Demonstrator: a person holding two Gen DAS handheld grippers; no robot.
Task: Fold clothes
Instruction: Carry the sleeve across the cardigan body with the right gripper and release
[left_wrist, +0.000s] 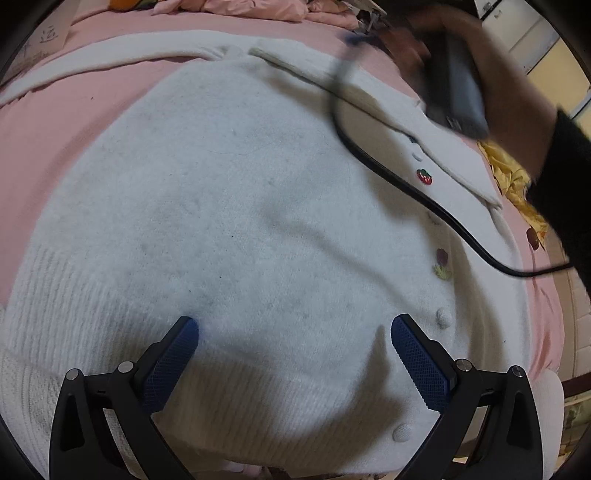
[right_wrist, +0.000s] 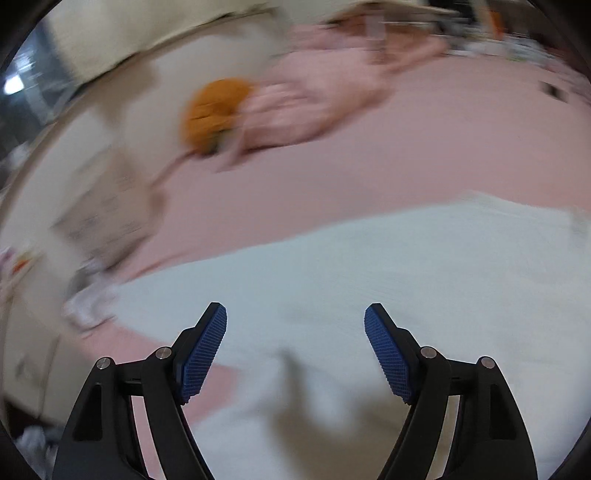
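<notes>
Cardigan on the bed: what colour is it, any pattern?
White fuzzy knit cardigan with small embroidered strawberry and flower motifs; clearest in the left wrist view.

Cardigan (left_wrist: 240, 221) flat on bedsheet (left_wrist: 55, 147), cable (left_wrist: 406, 184) across it, crumpled clothes (left_wrist: 258, 9) seemingly behind.

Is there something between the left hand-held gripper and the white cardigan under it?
Nothing visible. The left hand-held gripper is open directly over the white cardigan; the black cable crosses the cardigan farther off, near the buttons.

A bedroom in a home is shown. A bed is covered by a pink sheet (left_wrist: 122, 92), with crumpled pink bedding (left_wrist: 258, 9) heaped at its far side. A white cardigan (left_wrist: 240, 221) is spread on it, and pale cupboards (left_wrist: 524, 26) are seen beyond.
</notes>
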